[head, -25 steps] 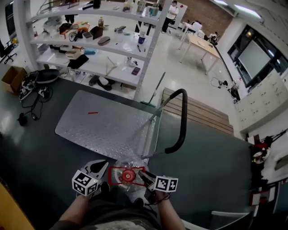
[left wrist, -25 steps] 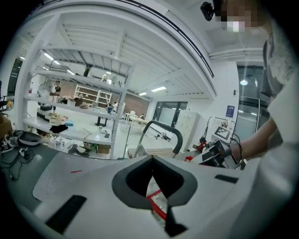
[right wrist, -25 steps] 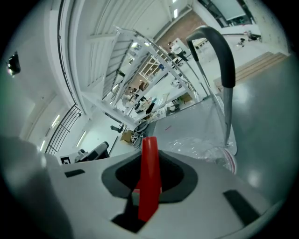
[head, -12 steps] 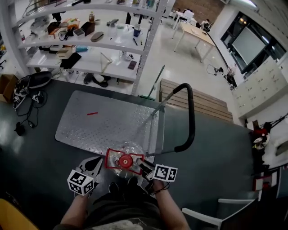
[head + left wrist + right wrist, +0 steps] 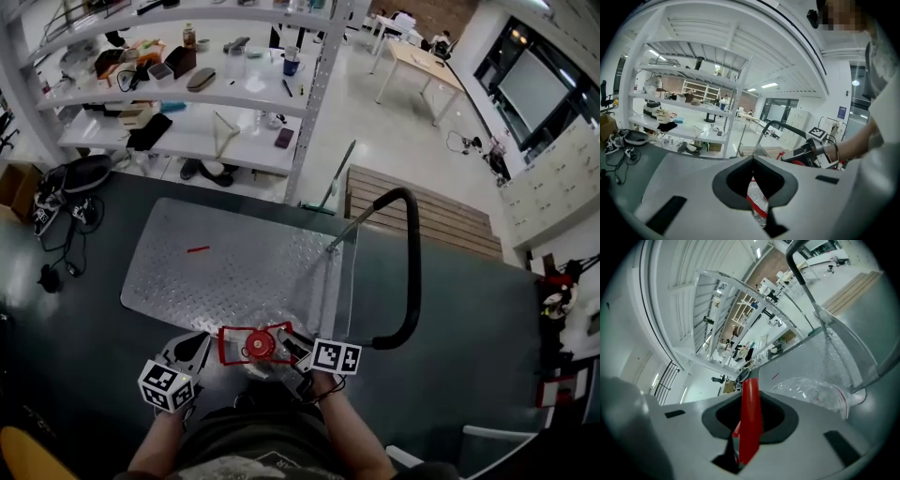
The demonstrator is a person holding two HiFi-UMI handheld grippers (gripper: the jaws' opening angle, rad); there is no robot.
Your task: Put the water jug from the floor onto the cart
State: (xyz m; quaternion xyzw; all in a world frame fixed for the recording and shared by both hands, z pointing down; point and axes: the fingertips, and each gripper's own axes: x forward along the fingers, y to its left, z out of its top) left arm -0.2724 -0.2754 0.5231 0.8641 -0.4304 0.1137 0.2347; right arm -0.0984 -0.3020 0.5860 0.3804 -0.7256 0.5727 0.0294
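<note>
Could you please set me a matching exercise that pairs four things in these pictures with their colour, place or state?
Things:
1. water jug
2. cart handle
3. right claw
4. cardboard box

Descriptions:
A. black and curved
B. on the floor at the far left
C. clear, with a red cap
D. shut on the red carrying handle

Pairs: 1-C, 2-A, 3-D, 4-B
</note>
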